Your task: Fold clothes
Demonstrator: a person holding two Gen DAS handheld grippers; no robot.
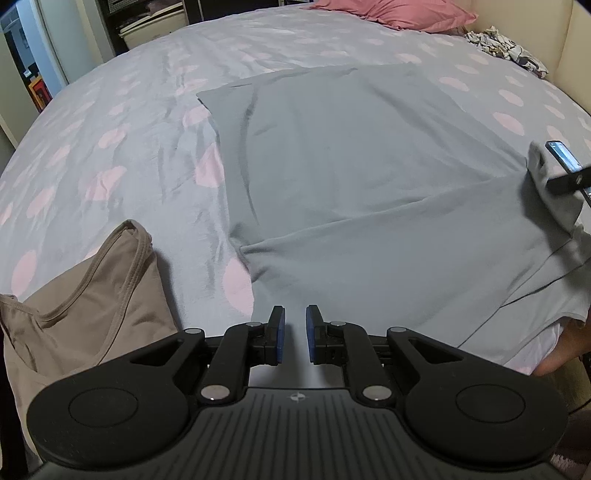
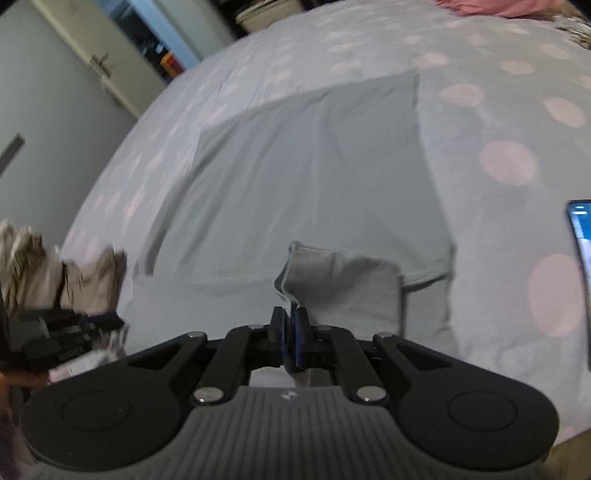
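1. Left gripper [image 1: 294, 334]: narrow gap, nothing held; at near hem of grey T-shirt [image 1: 351, 177], probably about to pinch it.
2. Right gripper [image 2: 290, 332]: clamped on T-shirt's sleeve [image 2: 343, 284], lifted, likely for folding inward.
3. T-shirt: spread flat mid-bed on spotted sheet [image 1: 110, 147].
4. Beige top [image 1: 85, 306]: left of T-shirt, near edge.
5. Pink pillow [image 1: 399, 14]: beyond T-shirt.

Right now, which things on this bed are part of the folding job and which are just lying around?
Part of the job:
grey shirt, spread flat
its corner pinched in the right gripper
left gripper, open at the near hem
beige top

Lying about:
pink pillow
patterned cloth
phone
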